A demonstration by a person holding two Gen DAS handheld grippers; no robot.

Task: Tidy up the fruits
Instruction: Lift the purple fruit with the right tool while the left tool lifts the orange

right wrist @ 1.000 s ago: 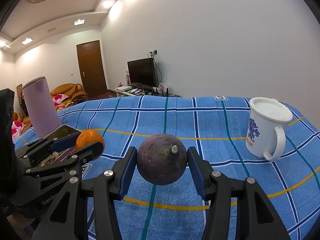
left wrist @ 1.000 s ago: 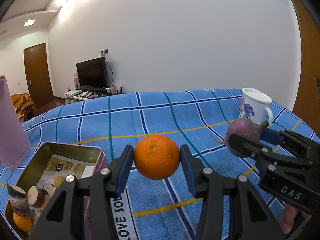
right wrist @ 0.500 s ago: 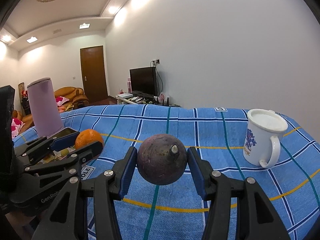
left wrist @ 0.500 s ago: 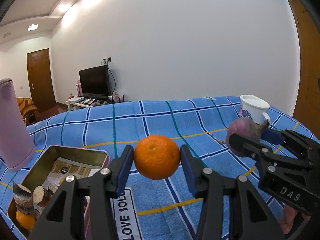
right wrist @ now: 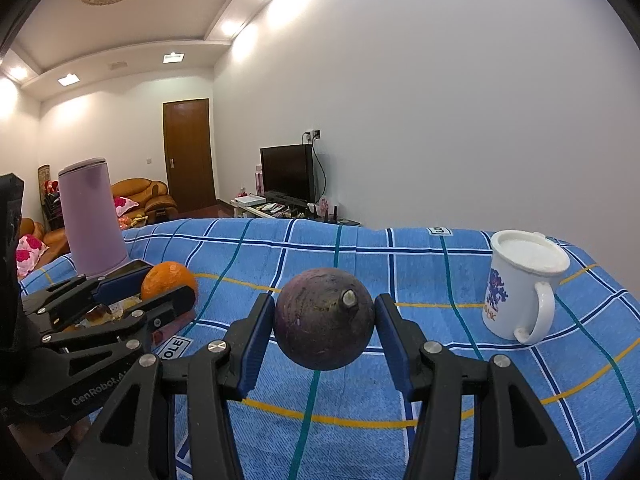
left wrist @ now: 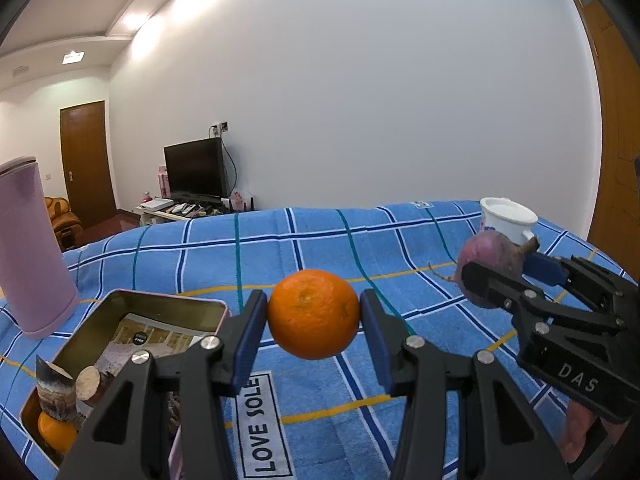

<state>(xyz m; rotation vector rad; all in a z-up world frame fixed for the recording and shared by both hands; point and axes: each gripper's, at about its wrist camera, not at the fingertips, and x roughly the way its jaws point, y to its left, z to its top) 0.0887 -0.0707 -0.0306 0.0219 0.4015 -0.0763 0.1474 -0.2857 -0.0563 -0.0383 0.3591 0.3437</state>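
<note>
My left gripper [left wrist: 314, 314] is shut on an orange [left wrist: 314, 328], held in the air above the blue checked cloth [left wrist: 320, 240]. Below and left of it lies an open metal tin [left wrist: 168, 306] with another orange [left wrist: 56, 432] and cut brown pieces [left wrist: 86, 380] inside. My right gripper [right wrist: 324, 324] is shut on a round dark purple fruit [right wrist: 316, 336] with a short stem, also off the cloth. In the left wrist view that purple fruit [left wrist: 488, 256] and the right gripper [left wrist: 504, 272] are at the right. In the right wrist view the orange [right wrist: 168, 280] and left gripper [right wrist: 160, 288] are at the left.
A tall pink tumbler [left wrist: 28, 248] stands behind the tin at the left. A white mug with a blue flower print [right wrist: 520, 288] stands on the cloth at the right. Beyond the cloth's far edge are a TV [left wrist: 196, 172], a low cabinet and a wooden door [left wrist: 86, 160].
Both views have tilted slightly upward, so the cloth, tin and mug sit lower in the frames. Each gripper keeps its fruit, and neither fruit has shifted between the pads.
</note>
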